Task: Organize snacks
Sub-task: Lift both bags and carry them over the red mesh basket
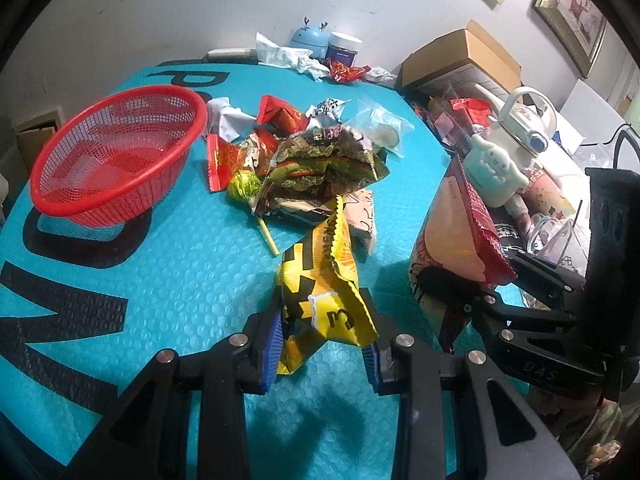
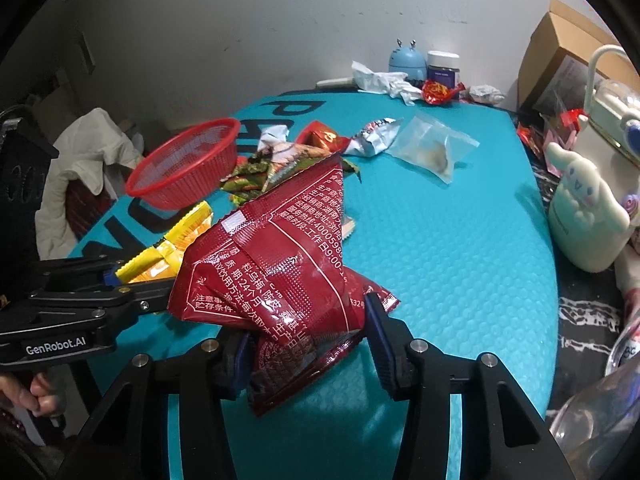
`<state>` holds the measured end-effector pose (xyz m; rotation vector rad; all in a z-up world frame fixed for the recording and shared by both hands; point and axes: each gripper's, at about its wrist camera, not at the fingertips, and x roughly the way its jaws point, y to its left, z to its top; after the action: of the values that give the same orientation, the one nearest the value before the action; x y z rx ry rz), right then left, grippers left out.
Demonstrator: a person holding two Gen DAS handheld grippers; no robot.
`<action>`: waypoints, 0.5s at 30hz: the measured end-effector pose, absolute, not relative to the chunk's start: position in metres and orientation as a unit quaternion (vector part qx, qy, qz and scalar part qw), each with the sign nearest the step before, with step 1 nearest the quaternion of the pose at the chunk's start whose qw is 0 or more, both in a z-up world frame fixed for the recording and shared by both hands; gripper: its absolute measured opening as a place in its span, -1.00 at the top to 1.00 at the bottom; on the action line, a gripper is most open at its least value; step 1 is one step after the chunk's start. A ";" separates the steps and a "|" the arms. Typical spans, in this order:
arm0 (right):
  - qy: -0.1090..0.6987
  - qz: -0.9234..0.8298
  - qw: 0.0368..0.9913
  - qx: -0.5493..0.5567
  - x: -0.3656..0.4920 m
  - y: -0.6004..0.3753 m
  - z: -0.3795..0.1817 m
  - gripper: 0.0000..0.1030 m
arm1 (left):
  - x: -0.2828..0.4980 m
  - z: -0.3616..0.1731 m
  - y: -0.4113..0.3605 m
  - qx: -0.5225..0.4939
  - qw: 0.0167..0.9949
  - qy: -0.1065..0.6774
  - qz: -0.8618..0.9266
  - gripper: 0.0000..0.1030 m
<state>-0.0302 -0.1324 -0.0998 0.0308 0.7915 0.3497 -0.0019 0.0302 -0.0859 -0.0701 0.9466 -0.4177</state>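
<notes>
Left wrist view: left gripper (image 1: 320, 344) is pinching a crinkled yellow pack (image 1: 320, 296) between its blue ribbed pads, jaws narrowed onto the foil. Teal bubble mat (image 1: 160, 280) is lying open to the pack's left and toward the red basket (image 1: 116, 160); that stretch is bare. Basket is sitting near the mat's left edge, mesh plastic, round, holding nothing visible. Snack pile (image 1: 320, 160) is crowding mid-mat just right of the basket: green-brown wrapper, red packs, lollipop (image 1: 244, 186) w/ yellow stick. Right edge is hemmed by clutter: box (image 1: 460, 56), white kettle (image 1: 524, 120).

Right wrist view: right gripper (image 2: 308, 344) is clamping a dark red pack (image 2: 280, 272), glossy, printed in white text, jaws pressed in on its lower half. This view is showing what the other is not: pack's printed back, a clear zip bag (image 2: 432, 148) lying alone w/ open mat around it, white cloth (image 2: 80, 160) beyond the mat's left edge, a hand (image 2: 36, 396) on the left tool's grip. Left view alone is showing the lollipop and the basket's inside.
</notes>
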 end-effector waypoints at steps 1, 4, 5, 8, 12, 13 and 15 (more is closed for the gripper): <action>0.382 0.170 0.908 0.014 -0.032 -0.132 -0.098 0.06 | -0.003 -0.084 0.031 -0.033 0.870 0.449 -0.199 0.36; 0.376 0.175 0.910 0.013 -0.036 -0.130 -0.092 0.06 | -0.007 -0.074 0.034 -0.034 0.876 0.437 -0.200 0.36; 0.375 0.176 0.910 0.013 -0.037 -0.130 -0.089 0.06 | -0.008 -0.072 0.034 -0.033 0.878 0.434 -0.200 0.36; 0.368 0.183 0.912 0.006 -0.040 -0.126 -0.079 0.06 | -0.012 -0.062 0.037 -0.032 0.883 0.422 -0.200 0.36; 0.355 0.185 0.916 -0.007 -0.043 -0.122 -0.063 0.06 | -0.016 -0.048 0.040 -0.033 0.891 0.406 -0.203 0.36; 0.351 0.185 0.918 -0.011 -0.044 -0.121 -0.058 0.06 | -0.018 -0.045 0.041 -0.033 0.892 0.402 -0.204 0.36; 0.345 0.186 0.920 -0.017 -0.045 -0.119 -0.050 0.06 | -0.019 -0.038 0.043 -0.033 0.895 0.394 -0.205 0.36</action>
<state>-0.0446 -0.1187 -0.0496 -0.0359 0.7081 0.3832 -0.0189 0.0431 -0.0384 -0.0691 0.8161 -0.4252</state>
